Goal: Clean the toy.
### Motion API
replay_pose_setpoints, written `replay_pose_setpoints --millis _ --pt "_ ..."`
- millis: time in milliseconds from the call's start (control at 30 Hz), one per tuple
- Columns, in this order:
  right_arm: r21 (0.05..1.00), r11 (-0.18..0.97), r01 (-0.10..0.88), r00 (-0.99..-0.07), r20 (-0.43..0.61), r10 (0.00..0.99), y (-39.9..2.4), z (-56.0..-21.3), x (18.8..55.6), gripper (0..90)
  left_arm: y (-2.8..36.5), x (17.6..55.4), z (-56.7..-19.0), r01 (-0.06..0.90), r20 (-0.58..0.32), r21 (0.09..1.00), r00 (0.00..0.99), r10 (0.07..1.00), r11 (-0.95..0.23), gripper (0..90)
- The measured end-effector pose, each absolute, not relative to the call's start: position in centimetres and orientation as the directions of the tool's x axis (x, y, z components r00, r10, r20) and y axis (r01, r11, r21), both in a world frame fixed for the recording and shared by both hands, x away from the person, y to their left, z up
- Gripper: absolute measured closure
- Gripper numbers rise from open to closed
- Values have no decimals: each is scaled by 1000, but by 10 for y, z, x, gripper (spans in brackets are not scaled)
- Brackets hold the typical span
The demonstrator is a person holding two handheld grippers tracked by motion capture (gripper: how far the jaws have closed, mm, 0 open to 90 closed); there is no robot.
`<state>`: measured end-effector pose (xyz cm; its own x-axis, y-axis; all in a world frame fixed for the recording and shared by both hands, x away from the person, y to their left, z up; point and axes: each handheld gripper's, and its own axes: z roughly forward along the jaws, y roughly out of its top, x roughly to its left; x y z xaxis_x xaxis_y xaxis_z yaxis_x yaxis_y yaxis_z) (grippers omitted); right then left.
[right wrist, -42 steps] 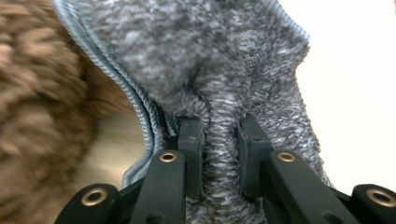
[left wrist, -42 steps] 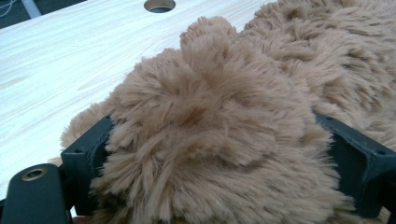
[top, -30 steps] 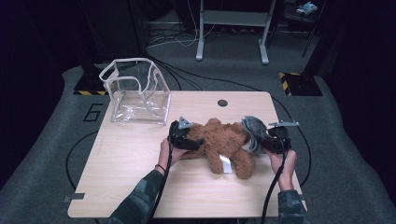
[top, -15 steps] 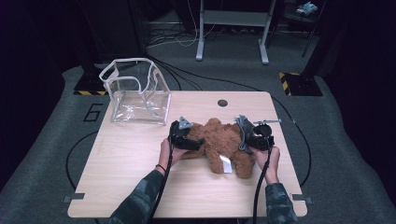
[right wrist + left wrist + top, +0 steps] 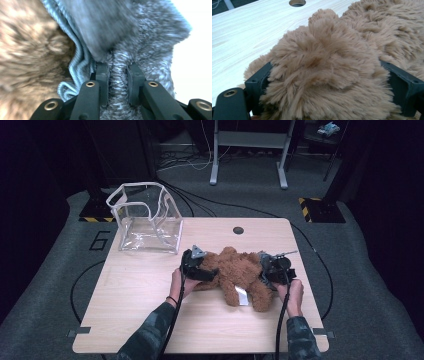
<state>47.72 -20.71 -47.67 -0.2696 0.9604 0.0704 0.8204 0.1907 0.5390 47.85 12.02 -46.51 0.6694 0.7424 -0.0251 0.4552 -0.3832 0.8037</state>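
Note:
A brown plush teddy bear [image 5: 235, 272] lies on the wooden table [image 5: 150, 320], right of centre. My left gripper [image 5: 202, 272] sits at the bear's left end. In the left gripper view its jaws stand wide on either side of a thick furry part of the bear [image 5: 332, 62], and the fur presses against both, so my left gripper [image 5: 330, 85] is shut on it. My right gripper [image 5: 267, 270] is at the bear's right end. Its jaws [image 5: 117, 72] pinch a fold of grey fuzzy cloth [image 5: 140, 37] with a ribbed edge, held against the brown fur [image 5: 25, 50].
A clear plastic bag [image 5: 147, 217] with white trim stands open at the table's back left. A round hole [image 5: 238, 230] sits near the far edge. A white tag [image 5: 241, 296] shows on the bear. Cables and a metal stand lie on the floor beyond.
My right gripper has moved left and down with the grey cloth, closing in on the bear's right end. The left gripper and the bear have stayed put.

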Motion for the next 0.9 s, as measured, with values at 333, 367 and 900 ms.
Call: replay_pose_setpoints --millis 333,367,900 --pt "667 107 738 -328 215 920 -208 -442 467 754 120 478 -465 453 -20 805 668 744 -385 119" --pt "653 124 747 -329 201 923 -202 -446 470 755 120 478 -465 455 -21 803 667 744 -385 119" --pt "597 126 792 -256 138 957 -217 -464 454 753 119 477 -465 457 -16 801 663 749 -388 105"
